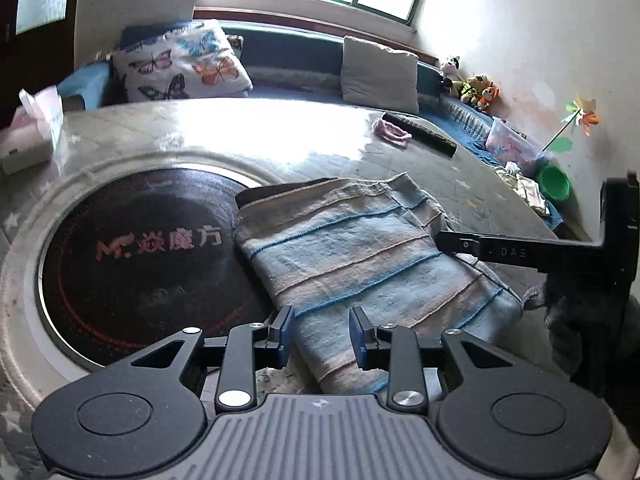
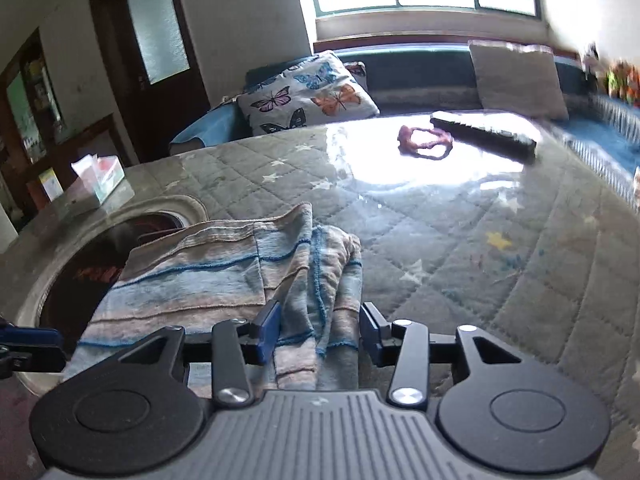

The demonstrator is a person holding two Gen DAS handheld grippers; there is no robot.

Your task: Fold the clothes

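Note:
A striped blue and beige cloth (image 1: 360, 256) lies folded on the table, partly over a round black cooktop (image 1: 132, 248). My left gripper (image 1: 322, 334) is open just above the cloth's near edge, holding nothing. In the right wrist view the same cloth (image 2: 224, 276) shows with a bunched fold on its right side. My right gripper (image 2: 319, 330) is open with that bunched fold between its fingers, not clamped. The right gripper's finger (image 1: 496, 250) reaches in over the cloth's right edge in the left wrist view.
A glass-topped quilted table (image 2: 460, 248) holds a pink hair tie (image 2: 424, 142), a black remote (image 2: 482, 134) and a tissue box (image 2: 102, 178). A sofa with a butterfly cushion (image 2: 308, 94) and a grey cushion (image 1: 378, 74) stands behind. Toys and a green bowl (image 1: 554, 182) sit at right.

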